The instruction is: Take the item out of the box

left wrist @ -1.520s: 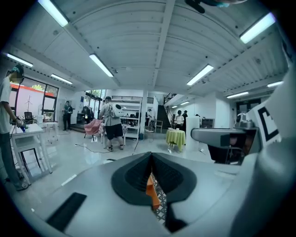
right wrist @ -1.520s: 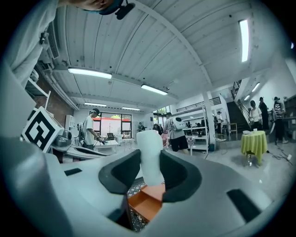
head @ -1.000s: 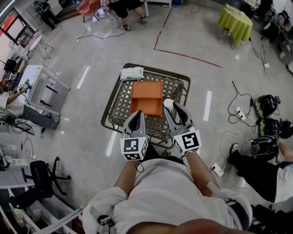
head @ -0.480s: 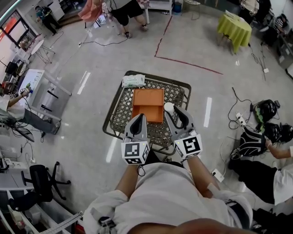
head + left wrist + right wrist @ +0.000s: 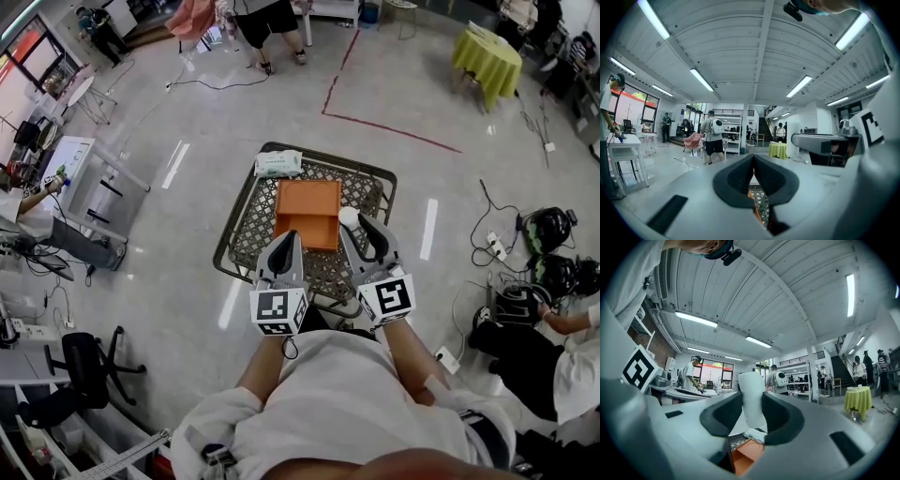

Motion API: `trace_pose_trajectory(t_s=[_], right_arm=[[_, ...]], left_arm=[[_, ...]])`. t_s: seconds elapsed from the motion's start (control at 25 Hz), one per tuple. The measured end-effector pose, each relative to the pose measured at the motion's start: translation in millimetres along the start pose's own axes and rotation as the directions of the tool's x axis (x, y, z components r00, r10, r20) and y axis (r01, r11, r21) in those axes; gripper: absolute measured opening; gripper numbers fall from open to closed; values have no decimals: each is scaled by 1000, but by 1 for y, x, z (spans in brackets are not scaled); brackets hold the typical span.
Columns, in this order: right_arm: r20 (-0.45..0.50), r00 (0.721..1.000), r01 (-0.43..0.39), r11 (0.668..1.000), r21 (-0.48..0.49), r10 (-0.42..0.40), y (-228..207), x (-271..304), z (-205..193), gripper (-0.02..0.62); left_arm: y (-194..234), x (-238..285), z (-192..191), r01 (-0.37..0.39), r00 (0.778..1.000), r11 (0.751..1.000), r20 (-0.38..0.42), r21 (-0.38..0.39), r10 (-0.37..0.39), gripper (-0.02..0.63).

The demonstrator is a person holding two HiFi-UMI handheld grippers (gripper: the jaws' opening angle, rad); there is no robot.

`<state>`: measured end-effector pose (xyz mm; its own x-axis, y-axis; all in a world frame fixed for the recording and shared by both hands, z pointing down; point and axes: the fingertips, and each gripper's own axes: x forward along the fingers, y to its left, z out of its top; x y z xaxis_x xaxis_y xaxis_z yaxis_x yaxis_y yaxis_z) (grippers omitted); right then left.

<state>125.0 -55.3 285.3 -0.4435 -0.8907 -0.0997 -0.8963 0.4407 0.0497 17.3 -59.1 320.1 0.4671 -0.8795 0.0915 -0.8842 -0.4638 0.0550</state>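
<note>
An open orange box [image 5: 305, 212] lies on a metal lattice table [image 5: 246, 217]. My right gripper [image 5: 355, 225] is raised at the box's near right corner and is shut on a white rounded item [image 5: 347, 217]. In the right gripper view that white item [image 5: 751, 397] stands upright between the pads of the right gripper [image 5: 752, 412], with the orange box [image 5: 748, 453] below. My left gripper [image 5: 285, 238] hovers over the box's near left edge. In the left gripper view the left gripper [image 5: 753, 161] has its jaws together with nothing between them.
A white packet [image 5: 278, 164] lies at the table's far left corner. Cables, a power strip [image 5: 496, 246] and dark helmets [image 5: 547, 227] lie on the floor at the right, near a seated person [image 5: 548, 361]. A yellow-green table [image 5: 487, 52] stands far right, a white desk [image 5: 80, 187] left.
The head view has drifted slightly, so the table sits a little higher in frame. Both grippers keep their places by the box, the right still holding the white item. The person at the right has shifted.
</note>
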Motion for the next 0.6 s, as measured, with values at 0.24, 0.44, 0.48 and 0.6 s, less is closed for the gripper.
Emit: trace_pose_trajectory(t_s=[0.24,0.44,0.48,0.6], right_arm=[[3,1000,3,1000,-1,-3,2,5,3,127],[6,1000,11,1000,-1,-11,-1,6,2,127],[11,1000,10,1000,-5,-10,-2,8,4,127],[26,1000,8,1000,-17,-8,-6,11,8,127]], left_arm=[[9,-1,3,-9,1000,1000,2,-9,9,9],[9,3,4,-2,1000,1000,6,0,2,9],[8,5,5,-1,1000,1000,9,2,1,9],[7,10,10,3,1000,1000,20,10,-3,9]])
